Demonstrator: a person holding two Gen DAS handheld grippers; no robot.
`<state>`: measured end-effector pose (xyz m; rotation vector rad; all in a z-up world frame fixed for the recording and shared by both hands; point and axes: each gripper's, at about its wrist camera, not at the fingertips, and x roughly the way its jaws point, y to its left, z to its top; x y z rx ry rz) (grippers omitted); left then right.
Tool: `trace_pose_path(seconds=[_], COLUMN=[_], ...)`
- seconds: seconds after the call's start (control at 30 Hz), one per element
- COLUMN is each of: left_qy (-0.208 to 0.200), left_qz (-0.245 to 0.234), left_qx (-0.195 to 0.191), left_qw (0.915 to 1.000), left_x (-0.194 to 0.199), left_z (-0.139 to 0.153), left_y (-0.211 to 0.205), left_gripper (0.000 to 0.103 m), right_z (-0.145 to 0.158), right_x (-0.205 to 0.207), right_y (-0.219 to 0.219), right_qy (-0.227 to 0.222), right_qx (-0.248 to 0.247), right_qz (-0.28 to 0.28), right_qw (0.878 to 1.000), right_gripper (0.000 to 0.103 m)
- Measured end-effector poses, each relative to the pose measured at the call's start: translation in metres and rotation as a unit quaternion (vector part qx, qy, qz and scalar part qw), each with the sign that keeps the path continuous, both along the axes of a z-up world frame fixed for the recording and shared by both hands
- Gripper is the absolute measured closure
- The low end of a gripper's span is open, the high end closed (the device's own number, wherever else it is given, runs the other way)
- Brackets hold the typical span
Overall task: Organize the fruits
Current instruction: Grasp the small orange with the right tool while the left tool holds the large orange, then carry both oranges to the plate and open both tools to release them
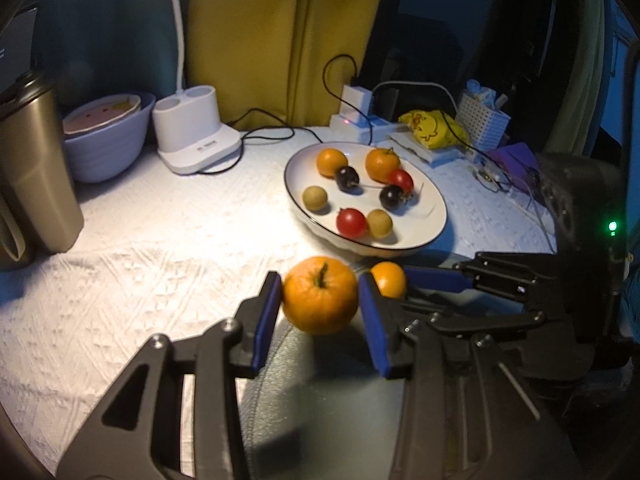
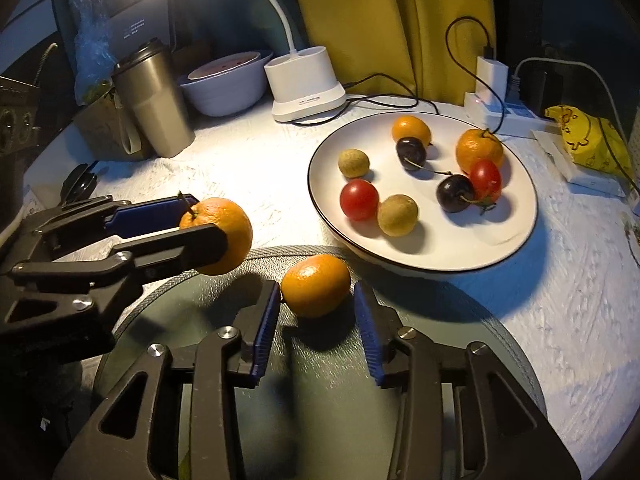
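My left gripper (image 1: 320, 300) clamps a stemmed round orange mandarin (image 1: 320, 295) across its middle; it looks light, soft-skinned and easily bruised. My right gripper (image 2: 316, 304) stands slightly open around a second small stemless mandarin (image 2: 316, 285), lying at 7 o'clock of the white black-rimmed ceramic plate (image 2: 516, 236), pads not pressing.

You've got a table under a white textured cloth (image 2: 248, 168). Right under both sets of jaws sits a round dark glass plate (image 2: 460, 328); just past the jaws, the white plate (image 2: 516, 216) of fruit. Further out from them: the lamp base (image 2: 306, 84), a purple bowl (image 2: 224, 92), a steel tumbler (image 2: 154, 108), a white power strip (image 2: 516, 116) and a yellow bag (image 2: 588, 140).
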<state>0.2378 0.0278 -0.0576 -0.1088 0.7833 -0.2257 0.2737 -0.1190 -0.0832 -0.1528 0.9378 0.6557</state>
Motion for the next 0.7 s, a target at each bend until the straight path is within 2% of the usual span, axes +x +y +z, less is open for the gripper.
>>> trace_pose_path(seconds=[0.27,0.7], left_qy=[0.0,-0.014], left_qz=[0.007,-0.003], left_qx=[0.003,0.008], left_qw=[1.0,0.9999], left_x=[-0.003,0.0], left_z=[0.002,0.015], left_y=[0.004,-0.013], left_gripper=[0.062,0.062], right_z=[-0.005,0.013], right_x=[0.001,-0.005], right_y=[0.011,-0.014], right_qy=[-0.018,-0.038], right_qx=[0.002,0.023], right_qz=[0.02,0.009], right_qw=[1.0,0.999], right_gripper=[0.064,0.064])
